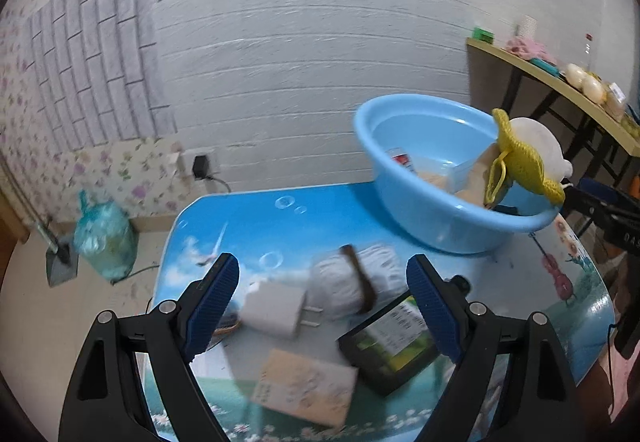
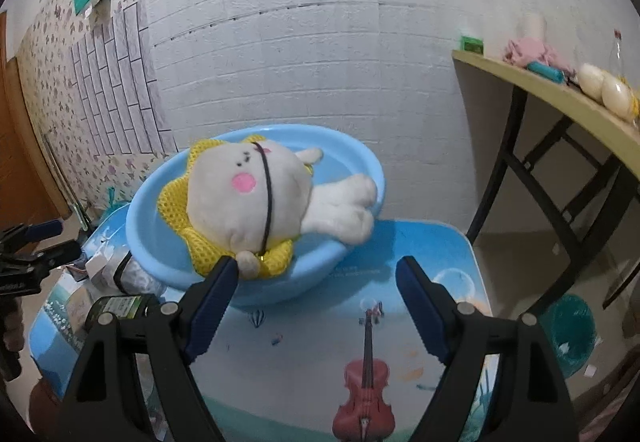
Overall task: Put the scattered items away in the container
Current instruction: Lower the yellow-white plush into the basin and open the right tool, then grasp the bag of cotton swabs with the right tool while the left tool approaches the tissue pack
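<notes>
Right wrist view: basin [image 2: 352, 182] sits at the far side of the table [image 2: 304, 346], and the plush [image 2: 256, 194] lies across it, head and yellow mesh collar over the near rim, legs over the right-hand rim. So the plush is in, more draped on top than settled. My right gripper [image 2: 316, 302] is spread wide with nothing between the fingers, hanging just short of the basin, left fingertip next to the plush's paw.

Left wrist view: inside the basin [image 1: 400, 186] I also see a few flat packets, one with a red-and-white label, under the plush [image 1: 532, 150]. Blurred, can't ID them.

Still out on the table [image 1: 240, 218]:
- white charger [image 1: 276, 312], prongs pointing right
- white bundle with a brown band [image 1: 356, 286]
- dark box with a green/yellow label [image 1: 394, 342]
- beige carton [image 1: 306, 388], nearest me

All four sit close together. Left gripper [image 1: 324, 302] is also spread, empty, hovering over that cluster with charger and bundle between the fingers in frame.

My read: roughly half done, four items left, charger or bundle the likely next pick.

Writing: box label has printed text, too blurred to read. Carton print unreadable. No brand legible anywhere. Table print shows a violin [image 2: 366, 382], no words I can make out.
</notes>
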Demonstrator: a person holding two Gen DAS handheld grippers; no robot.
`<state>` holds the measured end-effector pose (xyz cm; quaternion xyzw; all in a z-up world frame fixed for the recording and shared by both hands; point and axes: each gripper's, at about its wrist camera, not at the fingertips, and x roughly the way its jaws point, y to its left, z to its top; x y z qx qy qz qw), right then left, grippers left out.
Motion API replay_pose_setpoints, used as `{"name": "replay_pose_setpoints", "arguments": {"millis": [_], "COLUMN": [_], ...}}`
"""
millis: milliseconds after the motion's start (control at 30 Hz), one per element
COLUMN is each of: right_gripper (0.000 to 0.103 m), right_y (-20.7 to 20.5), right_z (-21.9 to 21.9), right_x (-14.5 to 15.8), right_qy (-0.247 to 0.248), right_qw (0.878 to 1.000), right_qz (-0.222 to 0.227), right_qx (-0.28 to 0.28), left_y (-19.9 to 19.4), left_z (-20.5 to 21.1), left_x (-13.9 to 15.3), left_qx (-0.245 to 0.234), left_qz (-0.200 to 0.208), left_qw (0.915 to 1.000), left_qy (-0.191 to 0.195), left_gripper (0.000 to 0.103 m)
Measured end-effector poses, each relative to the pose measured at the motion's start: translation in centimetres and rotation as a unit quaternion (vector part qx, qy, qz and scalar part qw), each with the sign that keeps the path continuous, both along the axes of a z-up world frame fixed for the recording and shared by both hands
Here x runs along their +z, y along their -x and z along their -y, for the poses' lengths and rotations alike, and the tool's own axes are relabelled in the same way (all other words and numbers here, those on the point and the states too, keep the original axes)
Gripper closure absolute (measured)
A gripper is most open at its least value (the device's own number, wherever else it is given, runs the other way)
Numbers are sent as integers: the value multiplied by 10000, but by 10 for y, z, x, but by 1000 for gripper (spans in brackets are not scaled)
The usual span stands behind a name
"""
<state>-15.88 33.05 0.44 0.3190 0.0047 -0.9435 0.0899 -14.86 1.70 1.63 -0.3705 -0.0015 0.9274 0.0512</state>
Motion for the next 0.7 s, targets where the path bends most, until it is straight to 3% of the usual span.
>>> {"name": "replay_pose_setpoints", "arguments": {"millis": [300, 700], "right_gripper": [21, 21], "right_y": [29, -1], "right_z": [30, 76], "right_x": [3, 14], "right_qy": [-236, -75], "right_qw": [9997, 9941], "right_qz": [10, -165], "right_qx": [99, 1069], "left_y": [-2, -13], "left_z": [30, 48], "left_x": [-9, -21], "left_qx": [289, 396], "left_qz": [33, 137], "left_qw": [9995, 9989], "left_qy": [-128, -214], "left_gripper": [17, 17]}}
